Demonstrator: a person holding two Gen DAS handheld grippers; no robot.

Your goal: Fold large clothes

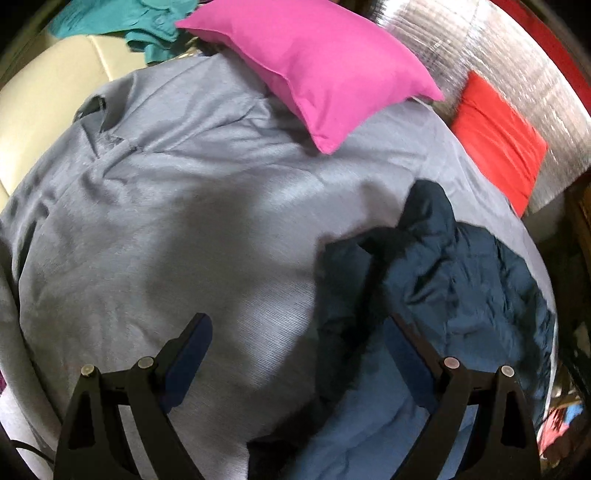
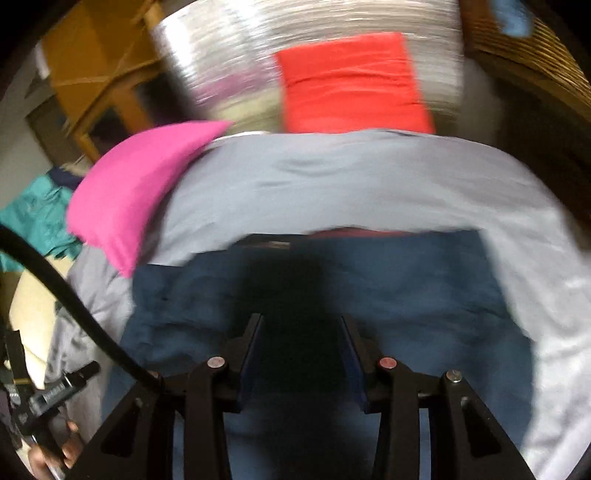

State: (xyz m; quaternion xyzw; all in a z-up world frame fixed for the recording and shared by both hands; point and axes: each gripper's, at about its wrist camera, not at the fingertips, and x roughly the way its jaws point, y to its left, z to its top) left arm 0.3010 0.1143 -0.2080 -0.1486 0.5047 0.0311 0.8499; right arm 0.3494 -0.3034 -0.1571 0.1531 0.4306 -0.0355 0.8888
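A dark blue garment (image 1: 461,280) lies rumpled on a grey sheet (image 1: 166,221) at the lower right of the left wrist view. My left gripper (image 1: 295,321) hovers over the garment's left edge. Its jaws are wide open, with nothing pinched. In the blurred right wrist view the same blue garment (image 2: 406,288) spreads fairly flat on the grey sheet (image 2: 332,184). My right gripper (image 2: 302,321) hangs above it, open. Its pads stand apart, and only shadow shows between them.
A pink pillow (image 1: 314,66) and a red pillow (image 1: 498,140) lie at the far side against a silvery wall (image 1: 517,55). A teal garment (image 1: 155,26) sits on a cream surface (image 1: 37,110). A black cable (image 2: 55,291) and a hand (image 2: 70,448) show at lower left.
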